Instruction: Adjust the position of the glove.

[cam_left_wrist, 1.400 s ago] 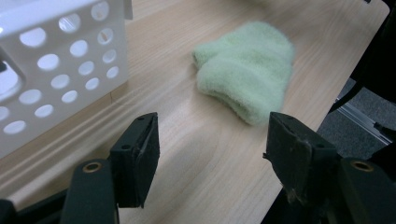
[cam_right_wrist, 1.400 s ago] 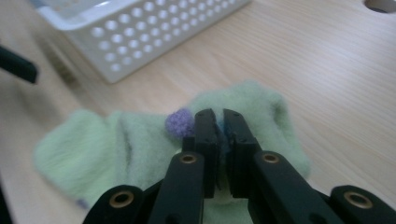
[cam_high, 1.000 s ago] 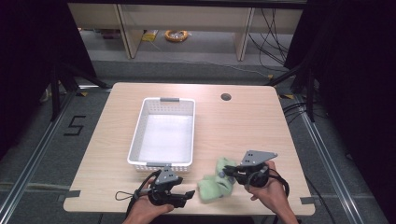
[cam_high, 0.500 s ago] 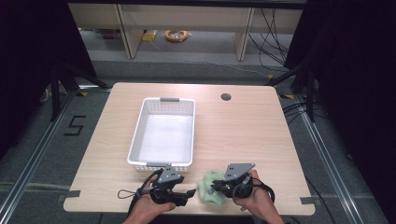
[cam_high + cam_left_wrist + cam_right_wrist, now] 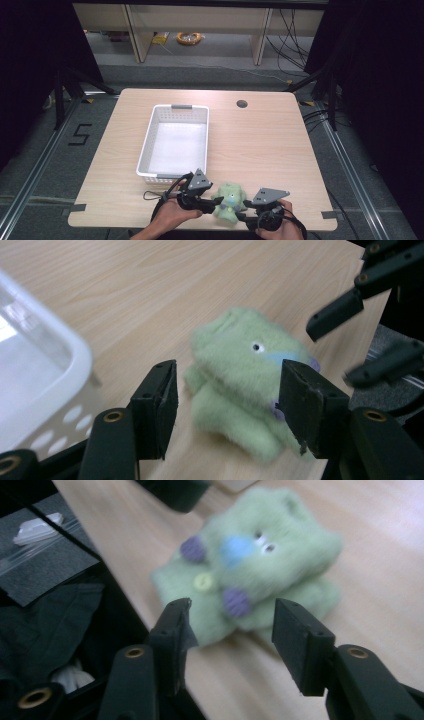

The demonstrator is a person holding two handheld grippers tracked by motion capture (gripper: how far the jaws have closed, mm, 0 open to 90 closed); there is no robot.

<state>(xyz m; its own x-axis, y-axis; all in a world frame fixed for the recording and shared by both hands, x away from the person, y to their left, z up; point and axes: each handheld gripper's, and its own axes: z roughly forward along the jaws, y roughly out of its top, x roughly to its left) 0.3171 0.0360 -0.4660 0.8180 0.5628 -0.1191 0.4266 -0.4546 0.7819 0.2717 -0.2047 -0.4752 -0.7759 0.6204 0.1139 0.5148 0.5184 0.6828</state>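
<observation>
My two handheld grippers, the left gripper (image 5: 212, 201) and the right gripper (image 5: 243, 216), are matte black, each topped by a grey three-cornered plate dotted with screws. Brass-ringed holes sit behind the blocky black fingers (image 5: 160, 405). Black cables loop off the left one. My forearms are bare.

Green plush toy (image 5: 229, 200) between grippers

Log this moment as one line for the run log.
green plush toy on table, unheld | left gripper open, closing | right gripper open, just opened
</observation>
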